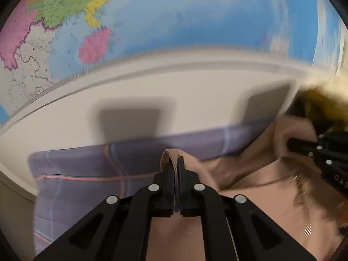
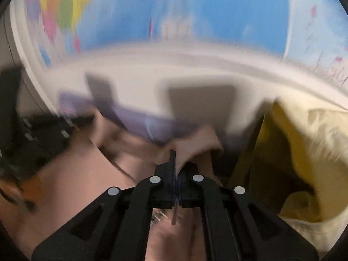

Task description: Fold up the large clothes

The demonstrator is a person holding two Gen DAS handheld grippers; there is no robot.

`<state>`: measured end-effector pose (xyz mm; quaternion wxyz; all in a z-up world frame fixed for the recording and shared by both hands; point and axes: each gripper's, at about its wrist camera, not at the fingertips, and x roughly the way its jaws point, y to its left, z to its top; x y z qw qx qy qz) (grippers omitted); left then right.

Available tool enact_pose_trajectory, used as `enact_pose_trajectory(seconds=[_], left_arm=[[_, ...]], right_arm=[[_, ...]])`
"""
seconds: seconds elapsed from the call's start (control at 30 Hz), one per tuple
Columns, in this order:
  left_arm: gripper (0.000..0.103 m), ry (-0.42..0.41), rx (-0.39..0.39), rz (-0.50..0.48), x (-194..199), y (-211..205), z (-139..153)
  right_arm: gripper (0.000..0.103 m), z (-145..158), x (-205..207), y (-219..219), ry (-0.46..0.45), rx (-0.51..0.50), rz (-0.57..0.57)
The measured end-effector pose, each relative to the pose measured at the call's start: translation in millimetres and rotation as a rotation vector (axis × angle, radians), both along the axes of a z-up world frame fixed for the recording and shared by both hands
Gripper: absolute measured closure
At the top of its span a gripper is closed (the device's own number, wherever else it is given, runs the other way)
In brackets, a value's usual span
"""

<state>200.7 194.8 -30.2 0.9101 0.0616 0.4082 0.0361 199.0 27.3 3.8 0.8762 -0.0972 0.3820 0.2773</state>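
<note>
A large tan garment (image 1: 250,195) hangs lifted between both grippers, above a purple plaid sheet (image 1: 87,169). My left gripper (image 1: 175,163) is shut on a folded edge of the tan garment. My right gripper (image 2: 176,158) is shut on another edge of the tan garment (image 2: 71,174). The right gripper also shows at the right edge of the left wrist view (image 1: 322,152), and the left gripper shows at the left of the right wrist view (image 2: 43,139). Both views are motion-blurred.
A large wall map (image 1: 174,21) hangs above a white wall (image 1: 174,91) straight ahead. A yellow and cream cloth pile (image 2: 304,152) lies to the right of the right gripper. The purple plaid sheet (image 2: 141,121) covers the surface below.
</note>
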Motion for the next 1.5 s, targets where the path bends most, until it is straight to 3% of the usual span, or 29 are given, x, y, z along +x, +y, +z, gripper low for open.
enact_pose_trajectory(seconds=[0.03, 0.13, 0.17, 0.23, 0.27, 0.4, 0.43, 0.47, 0.53, 0.67, 0.73, 0.83, 0.97, 1.07, 1.1, 1.17, 1.2, 1.43, 1.47, 1.5], left_arm=[[0.097, 0.016, 0.010, -0.011, -3, 0, -7], [0.083, 0.039, 0.013, -0.012, -17, 5, -15], [0.080, 0.023, 0.032, -0.020, -28, 6, -12], [0.057, 0.015, 0.034, -0.045, -51, 11, -7], [0.055, 0.009, 0.036, -0.059, -64, 13, -4], [0.046, -0.023, 0.050, -0.130, -123, 22, 7], [0.046, -0.027, 0.035, -0.146, -145, 25, 8], [0.046, -0.027, 0.017, -0.160, -163, 29, 9], [0.046, -0.030, -0.039, -0.158, -196, 37, 13], [0.043, -0.048, -0.158, -0.152, -253, 59, 19], [0.038, -0.061, -0.185, -0.145, -275, 69, 12], [0.036, -0.037, -0.257, -0.146, -310, 81, 0], [0.035, -0.017, -0.329, -0.157, -355, 87, -21], [0.033, -0.031, -0.366, -0.183, -380, 89, -32], [0.033, -0.041, -0.371, -0.194, -385, 88, -35], [0.021, -0.064, -0.379, -0.245, -396, 81, -41], [0.016, -0.068, -0.367, -0.267, -398, 76, -46], [0.016, -0.066, -0.271, -0.397, -387, 34, -59], [0.018, -0.059, -0.262, -0.410, -382, 30, -62], [0.034, -0.042, -0.259, -0.415, -377, 25, -66]], right_arm=[[0.089, -4, -2, 2, -0.003, -0.026, 0.003], [0.037, 2, -24, -6, -0.030, -0.049, 0.022], [0.035, 10, -41, -12, -0.067, -0.045, 0.048], [0.033, 21, -72, -26, -0.107, -0.060, 0.107], [0.028, 21, -87, -34, -0.102, -0.072, 0.131], [0.032, -11, -139, -61, -0.067, -0.233, 0.194], [0.047, -26, -147, -64, -0.062, -0.293, 0.188], [0.075, -35, -151, -67, -0.065, -0.323, 0.184], [0.101, -43, -149, -75, -0.049, -0.304, 0.172], [0.102, -24, -129, -86, -0.063, -0.200, 0.094], [0.102, -14, -117, -89, -0.098, -0.151, 0.041], [0.100, -25, -106, -88, -0.022, -0.111, 0.001], [0.067, -23, -122, -100, -0.006, -0.069, -0.031], [0.041, 1, -168, -137, -0.061, 0.014, -0.026], [0.041, 7, -186, -151, -0.055, 0.055, -0.005], [0.032, 10, -217, -174, -0.001, 0.123, 0.033], [0.032, 7, -233, -181, 0.034, 0.147, 0.052], [0.027, -42, -291, -217, 0.240, 0.254, 0.081], [0.028, -50, -292, -217, 0.259, 0.270, 0.078], [0.029, -58, -295, -215, 0.272, 0.287, 0.083]])
